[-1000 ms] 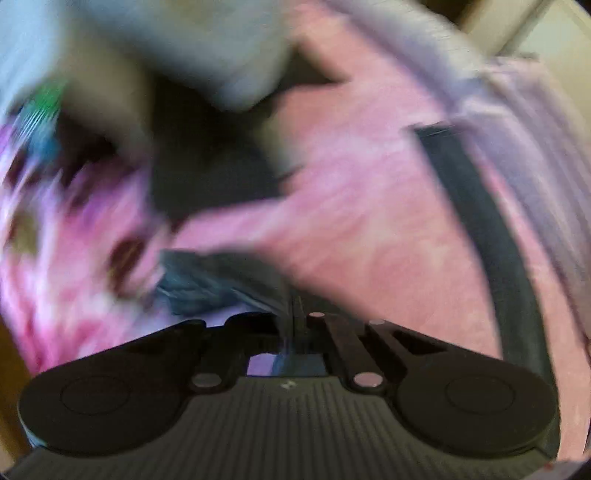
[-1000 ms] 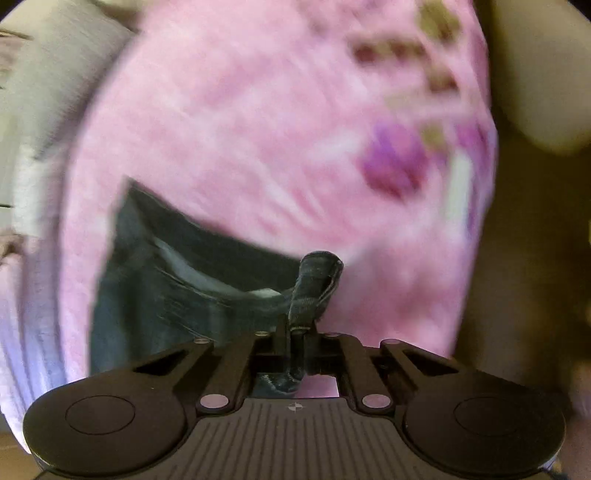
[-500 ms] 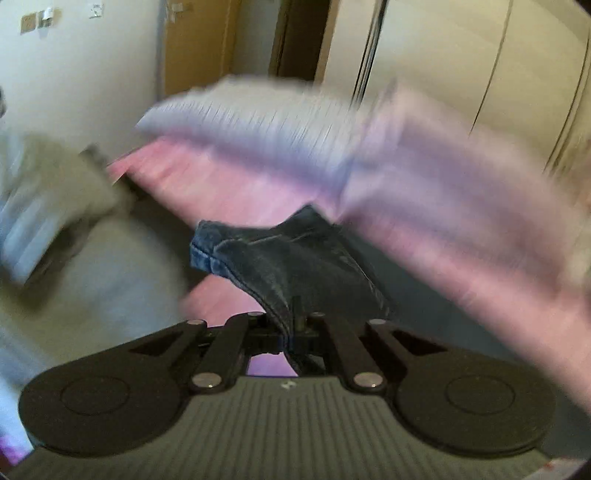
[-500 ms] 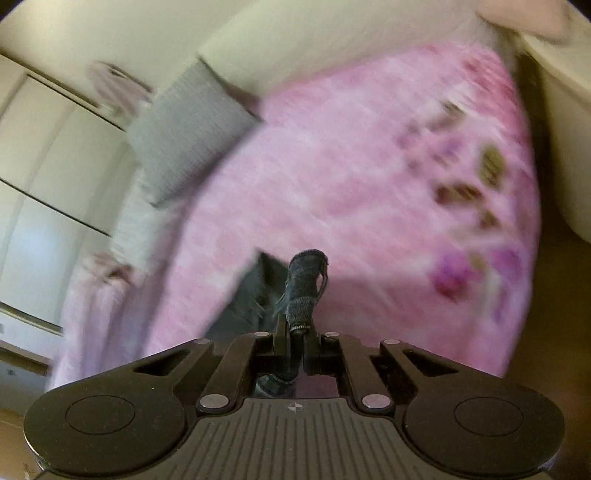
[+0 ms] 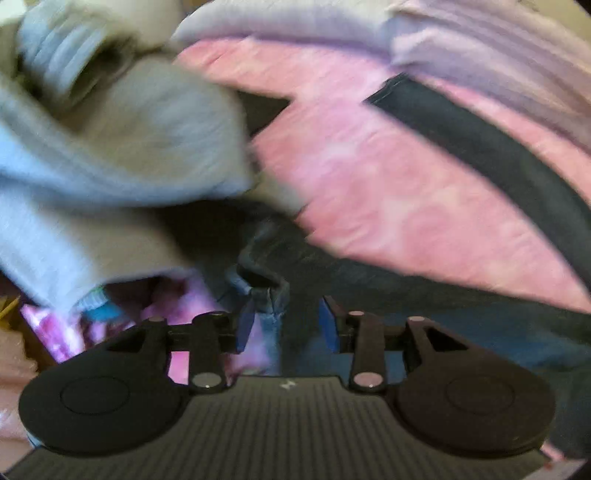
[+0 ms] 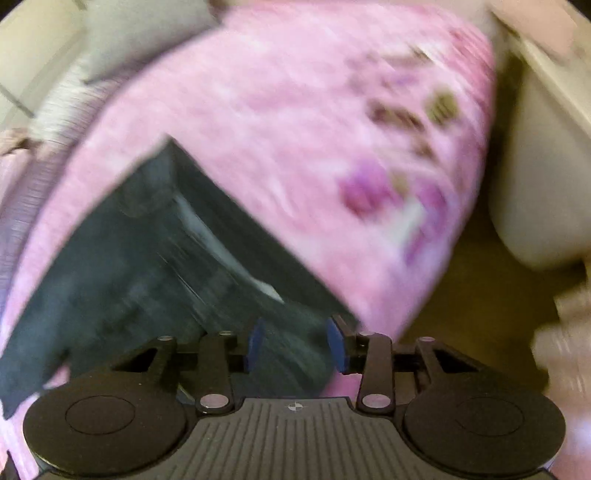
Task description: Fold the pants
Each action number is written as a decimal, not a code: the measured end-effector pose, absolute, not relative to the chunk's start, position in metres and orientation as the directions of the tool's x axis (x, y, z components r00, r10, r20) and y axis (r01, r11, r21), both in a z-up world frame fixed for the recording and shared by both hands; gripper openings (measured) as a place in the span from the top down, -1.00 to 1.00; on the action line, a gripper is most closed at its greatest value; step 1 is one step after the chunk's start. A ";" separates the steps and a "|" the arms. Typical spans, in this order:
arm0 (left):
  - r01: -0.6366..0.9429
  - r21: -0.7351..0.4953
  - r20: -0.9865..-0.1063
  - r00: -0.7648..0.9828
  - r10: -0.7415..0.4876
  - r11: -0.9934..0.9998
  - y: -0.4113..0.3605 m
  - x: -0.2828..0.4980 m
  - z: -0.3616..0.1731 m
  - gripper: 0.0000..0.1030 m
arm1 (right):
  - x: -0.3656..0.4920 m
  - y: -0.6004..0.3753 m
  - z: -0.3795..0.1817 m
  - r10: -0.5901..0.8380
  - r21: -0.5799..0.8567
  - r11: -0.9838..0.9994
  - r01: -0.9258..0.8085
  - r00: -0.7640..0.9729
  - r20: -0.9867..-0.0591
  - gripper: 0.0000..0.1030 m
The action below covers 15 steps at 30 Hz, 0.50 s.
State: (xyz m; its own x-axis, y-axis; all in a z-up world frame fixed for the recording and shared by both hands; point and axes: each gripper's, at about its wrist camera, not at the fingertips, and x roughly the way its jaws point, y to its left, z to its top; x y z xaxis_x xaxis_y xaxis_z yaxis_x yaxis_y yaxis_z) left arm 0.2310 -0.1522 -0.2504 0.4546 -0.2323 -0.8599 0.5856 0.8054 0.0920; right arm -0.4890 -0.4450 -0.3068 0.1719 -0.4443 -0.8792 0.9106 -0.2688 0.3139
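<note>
Dark blue denim pants [image 6: 147, 258] lie spread on a pink bedspread [image 6: 295, 129]. In the right wrist view my right gripper [image 6: 295, 345] hovers over their near edge. Its jaws are opening, and the blue pads [image 6: 255, 345] stand apart with denim showing between them, not pressed. In the left wrist view my left gripper [image 5: 287, 325] is over the pants [image 5: 406, 295], its jaws also opening. A bunched denim fold [image 5: 269, 302] stands between the pads, close to the left one, with a gap on the right. Both views are blurred.
A person's grey sleeve [image 5: 129, 147] fills the upper left of the left wrist view. A dark strip [image 5: 498, 155] crosses the pink bedspread [image 5: 388, 177], below a lilac blanket [image 5: 461, 44]. A grey pillow [image 6: 140, 33], a white cabinet [image 6: 535, 184] and brown floor [image 6: 461, 314] surround the bed.
Both grippers were shut on folds of denim; now their pads stand apart. Both views have swung back down onto the bed, and the pants lie flatter.
</note>
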 end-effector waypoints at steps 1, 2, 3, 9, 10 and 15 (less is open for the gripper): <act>0.601 0.070 -0.853 0.450 -0.265 0.796 -0.164 0.226 -0.248 0.25 | -0.486 -0.459 -0.303 -0.467 0.339 -0.220 0.915 0.207 -0.860 0.26; 0.617 0.045 -0.845 0.443 -0.300 0.786 -0.179 0.220 -0.245 0.20 | -0.482 -0.474 -0.301 -0.482 0.354 -0.173 0.919 0.234 -0.844 0.25; 0.624 0.020 -0.839 0.435 -0.327 0.781 -0.196 0.218 -0.246 0.17 | -0.479 -0.488 -0.301 -0.491 0.362 -0.130 0.923 0.258 -0.832 0.24; 0.665 -0.107 -0.816 0.366 -0.447 0.739 -0.291 0.158 -0.266 0.15 | -0.467 -0.595 -0.331 -0.475 0.401 0.110 0.910 0.402 -0.783 -0.03; 0.662 -0.120 -0.814 0.360 -0.455 0.739 -0.306 0.145 -0.271 0.15 | -0.468 -0.613 -0.339 -0.465 0.406 0.135 0.904 0.420 -0.780 -0.04; 0.604 -0.151 -0.835 0.346 -0.428 0.783 -0.361 0.093 -0.293 0.11 | -0.471 -0.709 -0.394 -0.352 0.479 0.217 0.851 0.526 -0.774 -0.05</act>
State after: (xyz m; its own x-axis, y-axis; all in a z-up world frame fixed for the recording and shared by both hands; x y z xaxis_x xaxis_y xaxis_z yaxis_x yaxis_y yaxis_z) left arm 0.0926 -0.3605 -0.2927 0.3464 -0.4283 -0.8346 0.6036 0.7828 -0.1513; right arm -0.4714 -0.7088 -0.3942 0.5257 -0.3520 -0.7744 0.8506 0.2172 0.4788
